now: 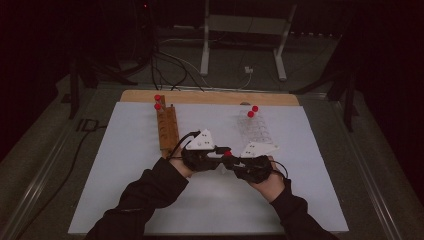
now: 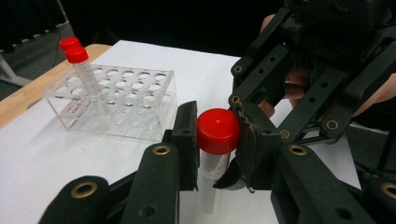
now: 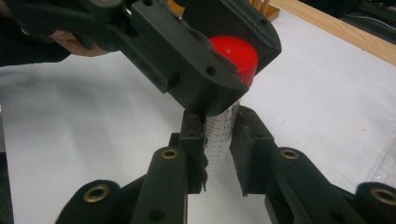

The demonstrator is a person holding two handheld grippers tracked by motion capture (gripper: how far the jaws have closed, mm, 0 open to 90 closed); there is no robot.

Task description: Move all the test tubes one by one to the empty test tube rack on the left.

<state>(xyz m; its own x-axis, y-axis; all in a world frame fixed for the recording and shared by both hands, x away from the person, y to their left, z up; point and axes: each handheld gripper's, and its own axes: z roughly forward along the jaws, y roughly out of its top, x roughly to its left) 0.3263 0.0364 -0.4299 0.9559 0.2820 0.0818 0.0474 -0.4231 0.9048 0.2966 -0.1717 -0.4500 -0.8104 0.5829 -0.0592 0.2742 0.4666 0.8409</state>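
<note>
clear rack [image 2: 116,95] just behind capped tube [image 2: 217,133], wooden rack [image 1: 166,129] left

High view dim, dark surround; gripper views brighter, near foreground soft, faint shadows.

Both forearms wear dark, loosely creased long sleeves [image 1: 150,192]. Each hand carries a matte black two-jaw gripper: the left gripper [image 1: 218,155] and the right gripper [image 1: 231,162] have perforated link arms, brass-ringed pivots, toothed pads, pale three-cornered top plates and thin black cables.
</note>
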